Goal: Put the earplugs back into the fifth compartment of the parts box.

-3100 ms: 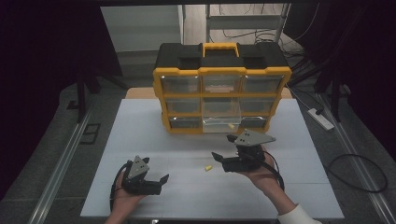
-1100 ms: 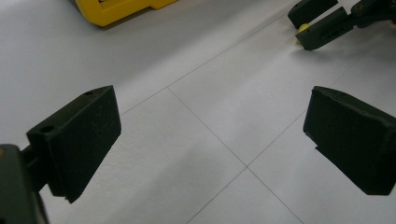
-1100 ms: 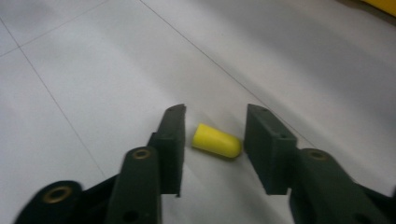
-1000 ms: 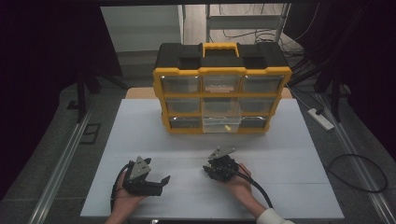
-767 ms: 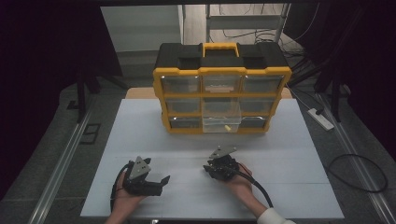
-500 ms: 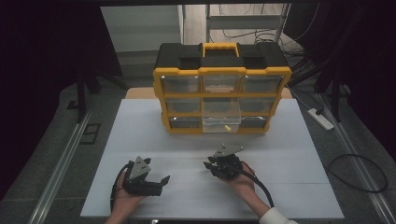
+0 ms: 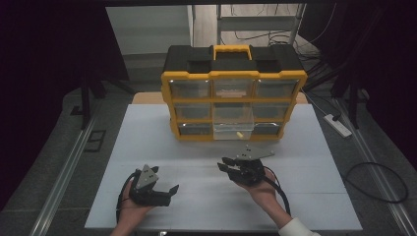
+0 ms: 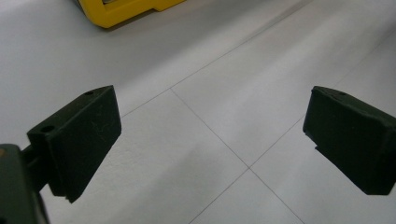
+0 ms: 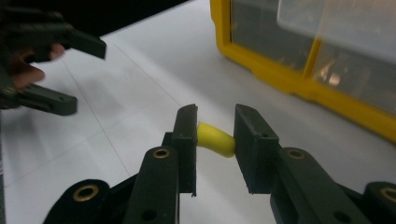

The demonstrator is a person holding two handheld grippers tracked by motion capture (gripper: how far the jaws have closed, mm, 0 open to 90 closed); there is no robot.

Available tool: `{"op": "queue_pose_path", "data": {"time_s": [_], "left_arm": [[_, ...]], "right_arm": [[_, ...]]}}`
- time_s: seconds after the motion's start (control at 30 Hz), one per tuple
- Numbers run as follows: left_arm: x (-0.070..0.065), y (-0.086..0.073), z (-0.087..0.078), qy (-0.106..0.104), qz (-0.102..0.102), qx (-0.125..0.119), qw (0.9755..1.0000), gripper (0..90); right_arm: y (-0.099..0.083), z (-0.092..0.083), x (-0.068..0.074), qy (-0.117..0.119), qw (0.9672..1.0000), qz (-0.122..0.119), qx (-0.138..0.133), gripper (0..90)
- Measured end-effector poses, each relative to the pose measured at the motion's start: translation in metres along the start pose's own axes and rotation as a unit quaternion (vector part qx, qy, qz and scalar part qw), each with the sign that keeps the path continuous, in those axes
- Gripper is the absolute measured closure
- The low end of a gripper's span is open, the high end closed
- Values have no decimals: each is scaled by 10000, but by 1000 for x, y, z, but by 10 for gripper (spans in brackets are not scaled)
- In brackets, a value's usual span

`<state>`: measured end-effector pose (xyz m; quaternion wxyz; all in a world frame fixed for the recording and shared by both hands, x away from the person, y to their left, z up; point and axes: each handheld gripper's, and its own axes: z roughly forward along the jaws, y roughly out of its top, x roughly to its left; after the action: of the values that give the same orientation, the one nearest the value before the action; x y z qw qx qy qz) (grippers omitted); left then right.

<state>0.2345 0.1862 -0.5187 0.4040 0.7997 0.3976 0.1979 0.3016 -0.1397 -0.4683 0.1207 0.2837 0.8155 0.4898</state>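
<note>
Between our right tongs (image 9: 215,140) sits a small yellow piece (image 9: 215,139), pinched end to end above the white table (image 7: 147,147).
Ahead of the right tongs stands the yellow drawer cabinet (image 7: 233,101), one clear drawer (image 7: 233,123) pulled out; dark floor and rails flank the table. Our left tongs (image 8: 210,140) rest wide with nothing between them. What the yellow piece is, we cannot make out. Three seconds ago it lay on the table beside the right tongs; since then they have closed on it and lifted.

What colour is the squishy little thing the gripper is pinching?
Yellow. The small soft piece sits squeezed between the right gripper's black fingers, clearest in the right gripper view.
</note>
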Motion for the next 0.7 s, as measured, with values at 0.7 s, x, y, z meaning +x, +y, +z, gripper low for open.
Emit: {"op": "queue_pose_path", "data": {"time_s": [0.7], "left_arm": [[0,0,0,24,-12,-12,10000,39]], "right_arm": [[40,-52,0,14,9951,-197,-966,707]]}}
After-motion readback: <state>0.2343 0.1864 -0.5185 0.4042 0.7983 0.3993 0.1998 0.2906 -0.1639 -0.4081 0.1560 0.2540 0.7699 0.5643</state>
